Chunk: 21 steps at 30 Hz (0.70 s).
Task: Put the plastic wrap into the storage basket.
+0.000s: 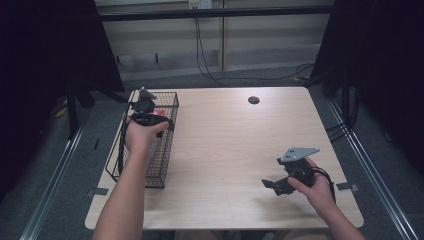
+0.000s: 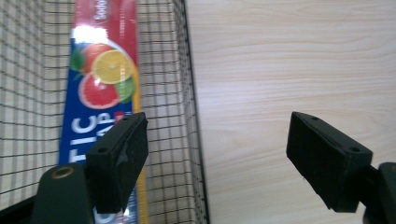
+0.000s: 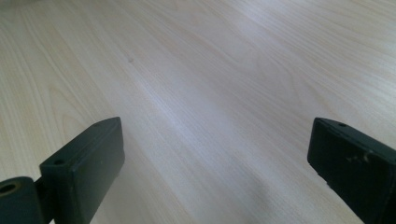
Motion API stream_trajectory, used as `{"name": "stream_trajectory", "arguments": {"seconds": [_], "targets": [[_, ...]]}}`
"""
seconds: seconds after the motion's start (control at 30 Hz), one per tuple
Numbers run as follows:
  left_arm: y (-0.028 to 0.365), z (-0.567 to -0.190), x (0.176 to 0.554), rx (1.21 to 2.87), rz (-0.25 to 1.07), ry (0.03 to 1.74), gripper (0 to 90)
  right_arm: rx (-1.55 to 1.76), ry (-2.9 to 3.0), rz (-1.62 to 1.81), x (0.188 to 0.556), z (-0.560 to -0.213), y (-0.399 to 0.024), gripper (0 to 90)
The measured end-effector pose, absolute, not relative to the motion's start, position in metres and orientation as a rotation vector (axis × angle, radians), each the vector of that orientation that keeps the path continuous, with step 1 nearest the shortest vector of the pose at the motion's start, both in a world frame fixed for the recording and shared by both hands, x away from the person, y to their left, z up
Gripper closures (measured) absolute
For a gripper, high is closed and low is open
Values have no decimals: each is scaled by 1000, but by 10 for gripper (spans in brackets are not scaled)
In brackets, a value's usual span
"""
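Note:
A black wire basket (image 1: 161, 172) stands at the table's left edge. In it lies a long blue and red box (image 2: 105, 70) with citrus fruit printed on it; a red bit of the box (image 1: 161, 111) shows beside the hand. My left gripper (image 1: 144, 103) hangs over the basket's far end, held from above. In the left gripper view it (image 2: 217, 126) is open with nothing between the jaws: one jaw is over the box, the other over bare table, and the basket's wall (image 2: 189, 93) runs between them. My right gripper (image 1: 273, 186) rests open at the table's near right, its jaws (image 3: 215, 126) over bare wood.
The light wooden table (image 1: 225, 140) has a round cable hole (image 1: 253, 100) near its far edge. Black curtains and metal stands flank both sides. Cables hang against the back wall.

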<state>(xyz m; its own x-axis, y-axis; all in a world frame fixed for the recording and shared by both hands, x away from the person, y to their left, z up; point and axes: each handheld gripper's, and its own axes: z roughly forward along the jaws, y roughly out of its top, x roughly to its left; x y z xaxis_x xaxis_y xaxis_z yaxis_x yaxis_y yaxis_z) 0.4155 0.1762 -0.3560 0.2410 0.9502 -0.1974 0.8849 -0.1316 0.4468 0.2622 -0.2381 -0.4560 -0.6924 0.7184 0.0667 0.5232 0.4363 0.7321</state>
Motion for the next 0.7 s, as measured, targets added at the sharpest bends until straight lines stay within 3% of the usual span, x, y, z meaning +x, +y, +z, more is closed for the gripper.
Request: {"name": "stream_trajectory", "arguments": {"seconds": [0.7], "targets": [[137,-360,403,2108,129,1512,195,1078,2441,1102,263,-457,-237,36]]}}
